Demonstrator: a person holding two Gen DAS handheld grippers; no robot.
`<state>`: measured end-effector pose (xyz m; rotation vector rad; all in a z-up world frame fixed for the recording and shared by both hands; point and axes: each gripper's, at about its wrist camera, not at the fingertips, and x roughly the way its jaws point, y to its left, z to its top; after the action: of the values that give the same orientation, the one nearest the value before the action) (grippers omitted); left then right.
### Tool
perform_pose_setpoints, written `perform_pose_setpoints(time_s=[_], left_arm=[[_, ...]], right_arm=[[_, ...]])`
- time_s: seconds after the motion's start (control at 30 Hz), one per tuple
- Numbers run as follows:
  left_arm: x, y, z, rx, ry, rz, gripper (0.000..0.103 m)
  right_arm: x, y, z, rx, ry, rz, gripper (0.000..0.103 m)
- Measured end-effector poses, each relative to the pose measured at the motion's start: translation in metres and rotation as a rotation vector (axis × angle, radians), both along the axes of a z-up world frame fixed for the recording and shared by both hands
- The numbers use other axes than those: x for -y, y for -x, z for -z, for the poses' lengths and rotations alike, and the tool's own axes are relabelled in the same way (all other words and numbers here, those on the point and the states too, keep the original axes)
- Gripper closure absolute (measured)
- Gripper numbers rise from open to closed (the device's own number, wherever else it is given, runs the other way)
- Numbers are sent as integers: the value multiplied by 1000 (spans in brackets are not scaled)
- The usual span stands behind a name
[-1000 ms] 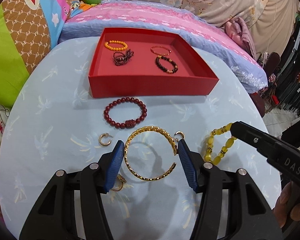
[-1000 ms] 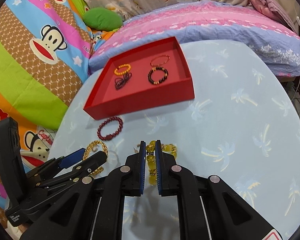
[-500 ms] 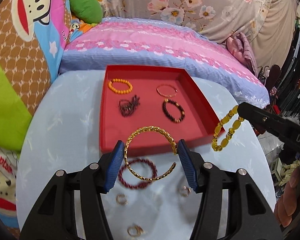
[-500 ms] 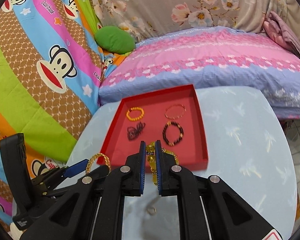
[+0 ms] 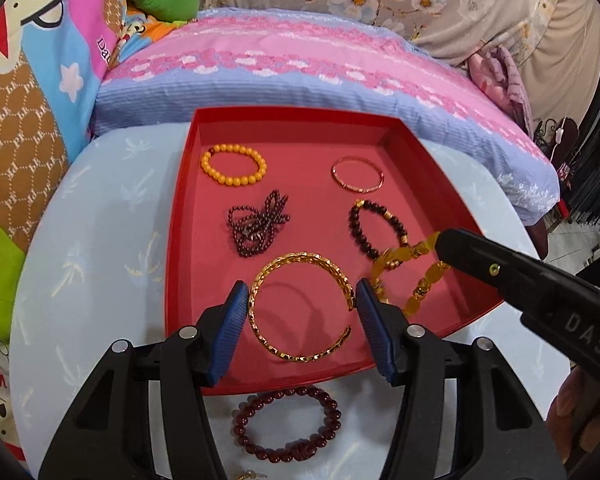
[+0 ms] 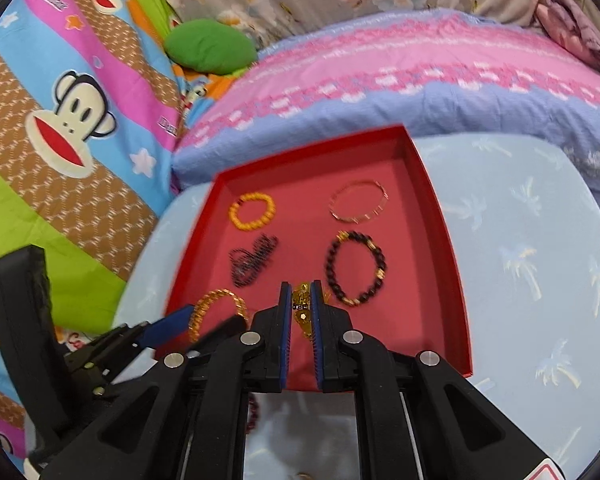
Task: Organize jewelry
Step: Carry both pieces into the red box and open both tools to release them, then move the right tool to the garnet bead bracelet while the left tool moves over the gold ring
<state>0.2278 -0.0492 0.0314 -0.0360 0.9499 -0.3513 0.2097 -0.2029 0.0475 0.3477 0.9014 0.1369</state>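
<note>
Jewelry lies mostly inside the red tray point(image 5: 180, 240), our landmark, which sits on a pale blue palm-print tabletop point(image 5: 100, 240) against a pink-and-lavender pillow point(image 5: 300, 64) and a monkey-print blanket point(image 6: 72, 112). Over the tray's near half, our left gripper point(image 5: 302, 304) spans a gold cuff bangle point(image 5: 300, 308) between its blue pads; our right gripper point(image 6: 301, 308), marked "DAS", is pinched nearly closed on a yellow bead bracelet point(image 5: 416, 276). A dark red bead bracelet point(image 5: 286, 424) lies just outside the tray's near wall.

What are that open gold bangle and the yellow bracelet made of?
The gold bangle looks like polished metal: bright glints, a rigid open hoop. The yellow bracelet seems to be translucent glass or resin beads; blur leaves that uncertain.
</note>
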Motion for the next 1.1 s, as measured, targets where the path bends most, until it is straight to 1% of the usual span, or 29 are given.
perform_pose_setpoints(time_s=[0.17, 0.23, 0.33, 0.43, 0.5, 0.6, 0.67, 0.87, 1.1], left_arm=[[3, -2, 13, -16, -6, 3, 50], [4, -4, 16, -22, -8, 1, 50], [5, -4, 18, -8, -26, -8, 50], [6, -4, 18, 1, -39, -25, 49], [4, -4, 17, 3, -33, -33, 41], [0, -3, 16, 10, -25, -52, 36], [-3, -2, 14, 12, -15, -54, 36], [-12, 5, 5, 28, 0, -71, 36], [-24, 25, -7, 49, 14, -88, 36]], right_arm=[[16, 3, 17, -31, 16, 39, 94], [19, 5, 19, -34, 26, 49, 94], [20, 6, 22, -34, 52, 56, 94], [20, 9, 21, -22, 69, 68, 91], [19, 10, 20, -15, 70, 71, 90], [20, 13, 17, -3, 72, 76, 82], [20, 16, 15, 5, 75, 78, 80], [18, 27, 9, 19, 64, 78, 80], [9, 50, 3, 33, 90, 63, 80]])
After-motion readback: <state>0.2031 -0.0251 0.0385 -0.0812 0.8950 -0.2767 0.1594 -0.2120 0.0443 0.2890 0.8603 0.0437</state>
